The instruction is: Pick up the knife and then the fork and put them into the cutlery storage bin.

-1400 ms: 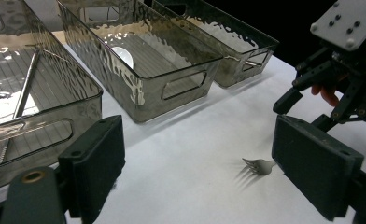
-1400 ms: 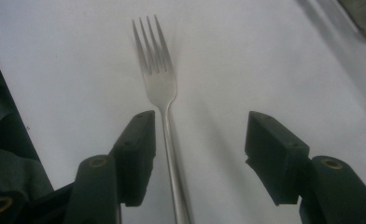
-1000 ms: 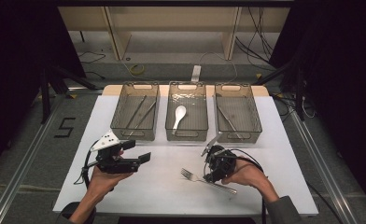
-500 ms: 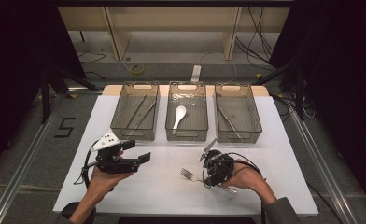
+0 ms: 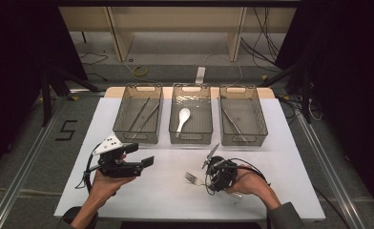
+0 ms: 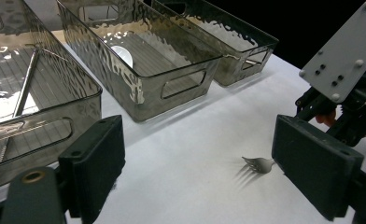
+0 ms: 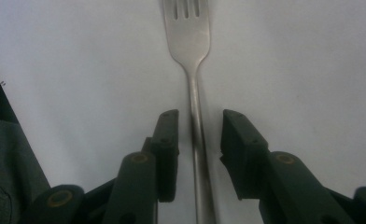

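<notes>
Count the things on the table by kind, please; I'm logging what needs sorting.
Clear bins: 3 (left, middle, right)
Forks: 1
White spoons: 1
Thin metal utensils in the outer bins, kind unclear: about 4
Total: about 9

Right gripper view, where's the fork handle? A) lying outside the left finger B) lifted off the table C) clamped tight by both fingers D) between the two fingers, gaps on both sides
D: the fork handle runs between the right gripper fingers, which have just been closing, with a gap visible on each side.
</notes>
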A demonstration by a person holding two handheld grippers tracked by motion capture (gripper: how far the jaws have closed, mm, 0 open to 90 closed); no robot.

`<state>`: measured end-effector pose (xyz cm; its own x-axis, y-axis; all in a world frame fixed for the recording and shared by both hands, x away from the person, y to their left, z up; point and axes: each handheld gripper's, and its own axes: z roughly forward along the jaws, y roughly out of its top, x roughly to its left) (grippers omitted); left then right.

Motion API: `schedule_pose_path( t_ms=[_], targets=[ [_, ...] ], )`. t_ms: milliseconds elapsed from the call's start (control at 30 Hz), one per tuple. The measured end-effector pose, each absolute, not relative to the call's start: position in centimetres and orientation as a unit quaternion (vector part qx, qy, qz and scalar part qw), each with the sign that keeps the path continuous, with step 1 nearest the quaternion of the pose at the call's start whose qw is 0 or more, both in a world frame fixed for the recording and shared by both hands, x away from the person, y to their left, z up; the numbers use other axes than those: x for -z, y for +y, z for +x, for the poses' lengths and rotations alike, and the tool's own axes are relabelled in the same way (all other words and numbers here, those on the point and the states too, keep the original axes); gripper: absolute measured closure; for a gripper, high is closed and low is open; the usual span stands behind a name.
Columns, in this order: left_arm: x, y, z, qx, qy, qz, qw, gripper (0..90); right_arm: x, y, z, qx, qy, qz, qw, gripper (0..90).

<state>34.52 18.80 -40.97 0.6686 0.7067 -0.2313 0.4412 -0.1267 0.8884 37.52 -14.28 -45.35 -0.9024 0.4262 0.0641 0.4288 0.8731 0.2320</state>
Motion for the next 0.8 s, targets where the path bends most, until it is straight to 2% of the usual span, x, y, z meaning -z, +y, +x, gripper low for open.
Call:
schedule_pose_path(
  t_ms=[300,800],
  targets=[
    [41.03,18.77,34.54,-0.125,0.388,0.741,0.534,16.8,45.71,-13.92,37.49,0.107,-0.971,-0.215,-0.008,76.1],
    [41.05,18.69,34.51,-0.126,0.384,0.746,0.530,16.9,45.70,-13.29,37.18,0.092,-0.971,-0.222,-0.016,83.4]
  ],
)
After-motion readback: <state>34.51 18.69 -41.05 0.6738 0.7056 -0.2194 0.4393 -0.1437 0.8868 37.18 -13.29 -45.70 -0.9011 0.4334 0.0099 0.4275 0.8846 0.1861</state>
